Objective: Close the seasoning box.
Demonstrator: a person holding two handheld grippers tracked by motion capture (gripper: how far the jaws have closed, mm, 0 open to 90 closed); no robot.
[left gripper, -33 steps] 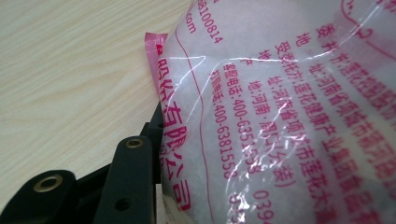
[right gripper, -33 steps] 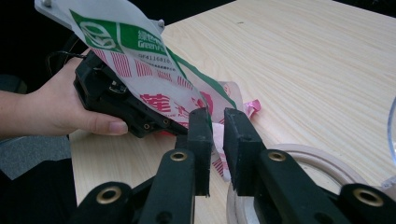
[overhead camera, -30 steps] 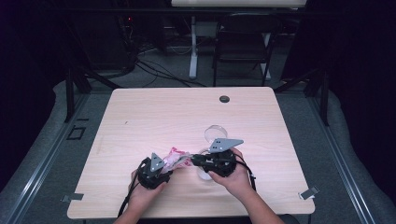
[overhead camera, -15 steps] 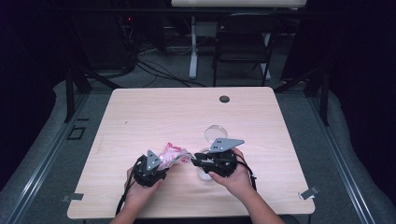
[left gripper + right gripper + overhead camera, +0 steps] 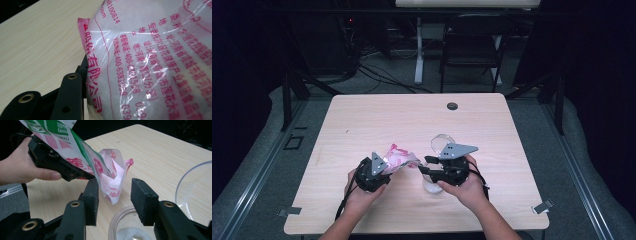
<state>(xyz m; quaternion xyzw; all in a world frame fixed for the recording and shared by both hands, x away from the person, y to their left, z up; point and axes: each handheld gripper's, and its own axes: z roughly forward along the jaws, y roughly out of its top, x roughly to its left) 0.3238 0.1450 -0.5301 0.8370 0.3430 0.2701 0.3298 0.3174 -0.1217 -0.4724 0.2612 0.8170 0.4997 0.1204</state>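
Note:
A pink-and-white printed plastic bag [image 5: 399, 157] of white grains is held off the table by my left gripper [image 5: 384, 169], which is shut on it. In the left gripper view the bag [image 5: 155, 60] presses against the one jaw that shows. The bag's torn end [image 5: 112, 182] hangs between the jaws of my right gripper [image 5: 113, 192], which stands open without touching it. Just below sits a clear jar [image 5: 120, 227] with white grains inside. In the high view the right gripper [image 5: 426, 168] is over the jar [image 5: 432, 187].
A clear round lid or bowl [image 5: 442, 143] lies just behind the right gripper, at the right edge of its view [image 5: 195, 195]. A black grommet [image 5: 452, 106] sits near the table's far edge. A hand [image 5: 22, 170] holds the left gripper.
The left gripper has shifted slightly left and back with the bag, which now tilts its torn end toward the right gripper. The right gripper has hardly moved.

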